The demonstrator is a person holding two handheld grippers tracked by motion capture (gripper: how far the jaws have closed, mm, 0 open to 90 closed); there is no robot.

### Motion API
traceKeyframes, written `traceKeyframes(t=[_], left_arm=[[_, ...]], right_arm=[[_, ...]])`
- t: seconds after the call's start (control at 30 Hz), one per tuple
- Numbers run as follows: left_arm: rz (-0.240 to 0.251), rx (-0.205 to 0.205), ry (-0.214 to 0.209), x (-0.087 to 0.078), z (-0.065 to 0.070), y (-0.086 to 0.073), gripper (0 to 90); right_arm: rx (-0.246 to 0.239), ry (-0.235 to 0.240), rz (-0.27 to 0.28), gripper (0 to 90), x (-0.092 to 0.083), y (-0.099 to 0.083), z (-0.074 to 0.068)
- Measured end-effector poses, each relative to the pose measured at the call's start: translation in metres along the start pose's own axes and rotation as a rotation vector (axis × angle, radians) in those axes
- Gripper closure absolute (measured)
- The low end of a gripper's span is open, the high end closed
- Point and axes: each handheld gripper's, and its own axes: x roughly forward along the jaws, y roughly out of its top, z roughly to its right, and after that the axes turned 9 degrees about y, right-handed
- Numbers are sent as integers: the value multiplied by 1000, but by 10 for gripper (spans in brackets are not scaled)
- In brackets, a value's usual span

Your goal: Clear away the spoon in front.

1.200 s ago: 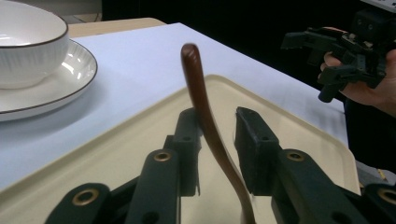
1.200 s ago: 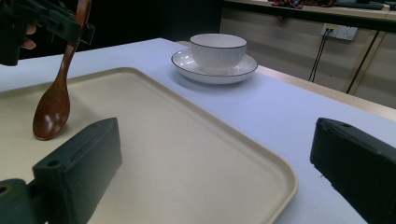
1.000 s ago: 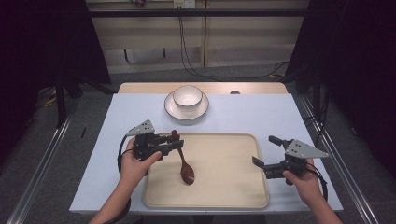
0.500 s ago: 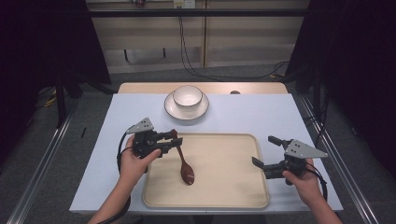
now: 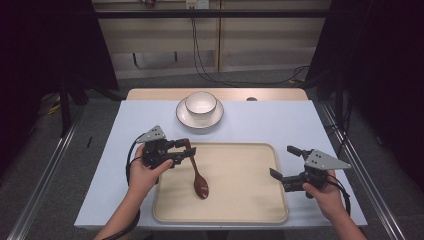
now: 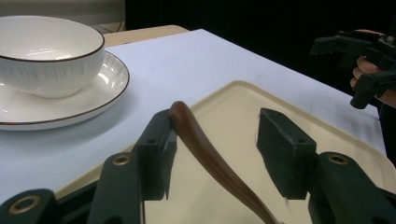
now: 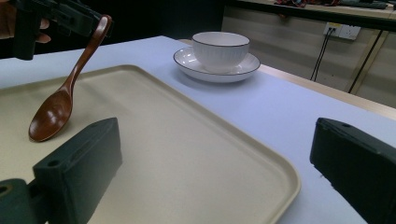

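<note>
The wooden spoon (image 5: 196,170) lies with its dark bowl down on the beige tray (image 5: 240,210), toward the tray's left side, while its handle end leans up against 1 pad of my left gripper (image 5: 186,150). In the left gripper view the handle (image 6: 205,154) touches the left pad only; the other pad stands clear of it with tray showing in the gap, and the jaws have just been opening, so I read this as a release, not a pinch. The spoon seems to be propped rather than lying flat, and I judge the placing on the tray is nearly done: what is left is to draw the left gripper away so the handle drops flat.

My right gripper (image 5: 286,165) waits over the tray's right edge, jaws spread wide with nothing between them.

Beyond the tray, the white bowl (image 5: 201,103) sits on its plate (image 5: 186,117) at the far side of the pale blue table (image 5: 280,120), well apart from the spoon and untouched. Whether the bowl comes next I cannot tell
</note>
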Motion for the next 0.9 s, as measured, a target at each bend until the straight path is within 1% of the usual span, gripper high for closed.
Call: traceKeyframes(t=[0.13, 0.37, 0.5, 0.57, 0.63, 0.7, 0.8, 0.9], left_arm=[[1, 8, 5, 0, -1, 0, 460], [7, 5, 6, 1, 0, -1, 443], [20, 9, 20, 1, -2, -2, 385], [18, 29, 30, 1, -3, -2, 354], [32, 19, 32, 2, -4, -2, 311], [39, 29, 34, 2, -4, -1, 281], [51, 33, 39, 3, -4, 0, 228], [48, 40, 50, 3, -4, 0, 211]], right_arm=[[-1, 0, 0, 18, 0, 0, 0], [-1, -1, 1, 18, 0, 0, 0], [-1, -1, 0, 18, 0, 0, 0], [-1, -10, 7, 18, 0, 0, 0], [0, -9, 6, 18, 0, 0, 0], [0, -6, 3, 18, 0, 0, 0], [-1, 1, -2, 18, 0, 0, 0], [0, 0, -1, 18, 0, 0, 0]])
